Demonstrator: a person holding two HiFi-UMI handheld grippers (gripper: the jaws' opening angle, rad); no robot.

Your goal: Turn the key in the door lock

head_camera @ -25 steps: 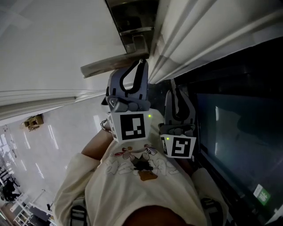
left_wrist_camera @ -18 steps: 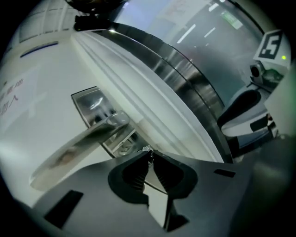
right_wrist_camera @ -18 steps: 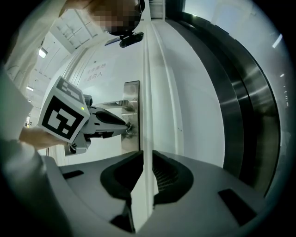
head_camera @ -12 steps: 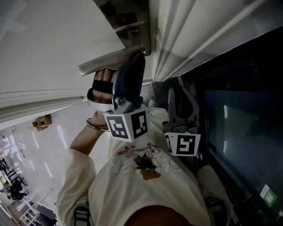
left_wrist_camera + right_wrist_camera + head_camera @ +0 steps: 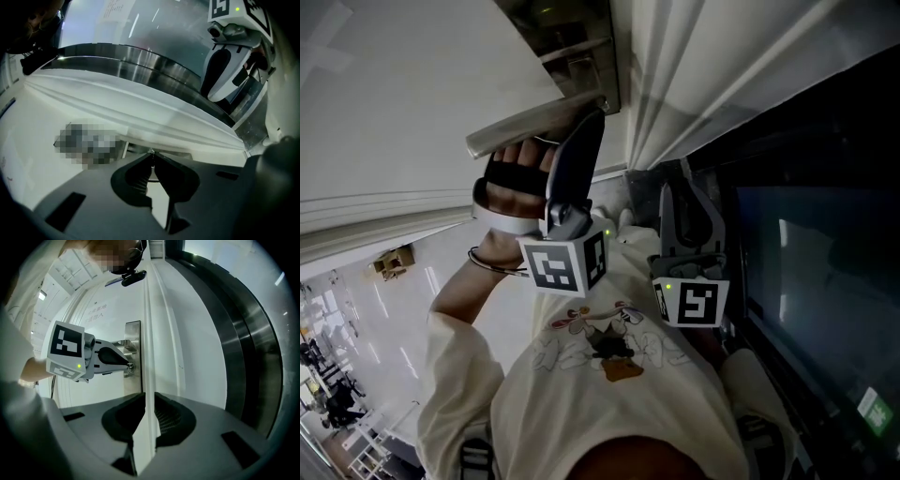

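The door's steel lock plate (image 5: 572, 52) (image 5: 133, 338) sits above the lever handle (image 5: 530, 128). My left gripper (image 5: 596, 120) (image 5: 151, 158) points at the lock below the handle. Its jaws are closing and stand almost together on the small metal key (image 5: 151, 152) (image 5: 130, 365), which sticks out of the plate. The right gripper view shows the left gripper's dark tip (image 5: 125, 363) right at the key. My right gripper (image 5: 669, 189) (image 5: 147, 414) is shut on the white door edge (image 5: 148, 333), which runs between its jaws.
A dark glass panel (image 5: 811, 262) with a brushed steel frame (image 5: 246, 338) stands to the right of the door. The person's cream shirt (image 5: 600, 384) fills the lower head view. Glossy floor (image 5: 380, 309) lies at the left.
My left gripper has rolled about its own axis at the lock, so its marker cube shows a different face and the hand now shows at its left. The right gripper has kept still.
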